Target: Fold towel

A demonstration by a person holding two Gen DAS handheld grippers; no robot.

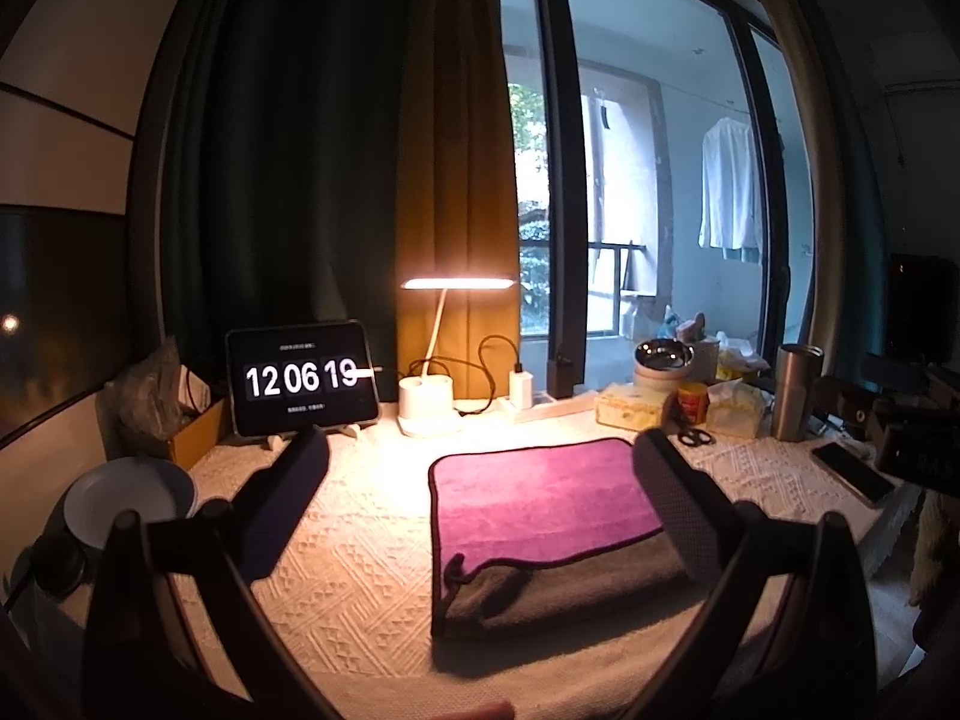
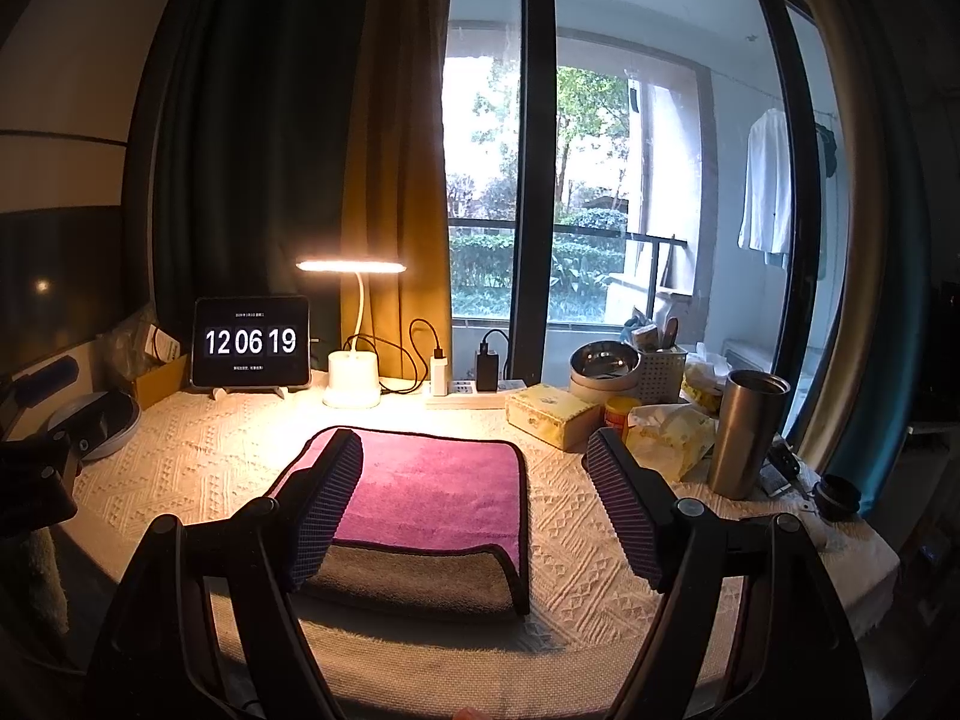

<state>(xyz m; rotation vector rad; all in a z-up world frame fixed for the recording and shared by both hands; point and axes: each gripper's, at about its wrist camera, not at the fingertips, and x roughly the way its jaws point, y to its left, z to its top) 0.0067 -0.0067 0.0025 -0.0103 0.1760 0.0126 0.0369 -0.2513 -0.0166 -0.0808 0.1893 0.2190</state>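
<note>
The towel [image 1: 540, 516] lies folded on the cream tablecloth, magenta side up with the grey underside showing along its near edge. It also shows in the right wrist view [image 2: 432, 492]. My left gripper [image 1: 480, 450] is open and empty, held above the table with its right finger [image 1: 678, 498] over the towel's right edge. My right gripper [image 2: 474, 450] is open and empty, above the towel's near right part, with its left finger [image 2: 327, 498] over the towel's left edge. Neither gripper touches the towel as far as I can see.
A tablet clock [image 1: 303, 381] and a lit desk lamp [image 1: 429, 387] stand at the back. A tissue box [image 2: 552, 414], stacked bowls [image 2: 603, 369], a steel tumbler [image 2: 747, 432] and a red jar [image 2: 621, 414] crowd the right. A plate [image 1: 129, 501] sits at the left; a phone [image 1: 852, 471] at the right.
</note>
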